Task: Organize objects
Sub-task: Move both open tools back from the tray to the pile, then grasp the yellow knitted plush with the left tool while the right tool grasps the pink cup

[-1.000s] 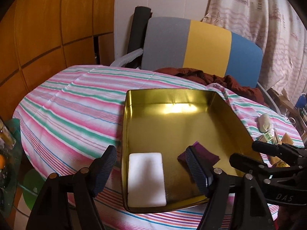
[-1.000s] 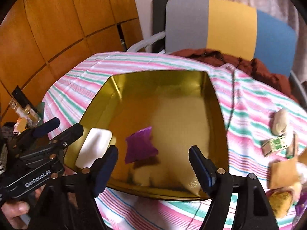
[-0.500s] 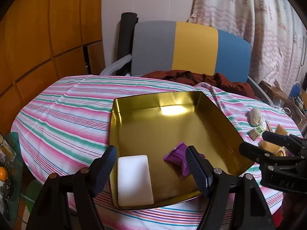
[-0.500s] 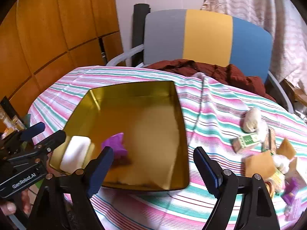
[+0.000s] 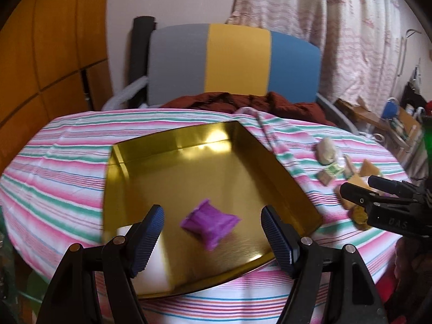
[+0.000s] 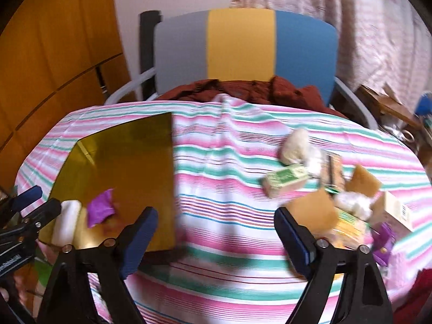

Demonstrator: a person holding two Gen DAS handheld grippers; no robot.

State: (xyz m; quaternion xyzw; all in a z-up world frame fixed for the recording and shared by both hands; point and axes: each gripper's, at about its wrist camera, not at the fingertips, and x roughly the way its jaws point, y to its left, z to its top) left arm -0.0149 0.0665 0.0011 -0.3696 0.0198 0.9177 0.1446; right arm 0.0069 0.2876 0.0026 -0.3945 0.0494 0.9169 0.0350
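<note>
A gold metal tray (image 5: 172,145) (image 6: 140,145) sits on the striped tablecloth. Inside it lie a purple wrapped packet (image 5: 209,222) (image 6: 101,208) and a white block (image 5: 155,267) (image 6: 66,222) at the near left corner. My left gripper (image 5: 213,239) is open above the tray's near edge, with the purple packet lying between and beyond its fingers, untouched. My right gripper (image 6: 216,239) is open over bare cloth, right of the tray. A pile of small items lies ahead on its right: a green-printed box (image 6: 286,179), a tan square (image 6: 314,210), whitish lumps (image 6: 295,145).
A chair with a grey, yellow and blue back (image 5: 232,62) holds a dark red garment (image 6: 248,91) behind the table. Wooden panels stand to the left, a curtain (image 5: 337,35) to the right. The right gripper (image 5: 388,205) shows at the left view's right edge.
Both grippers swung to the right. The right gripper left the tray and now faces the item pile. The purple packet now lies in the tray.
</note>
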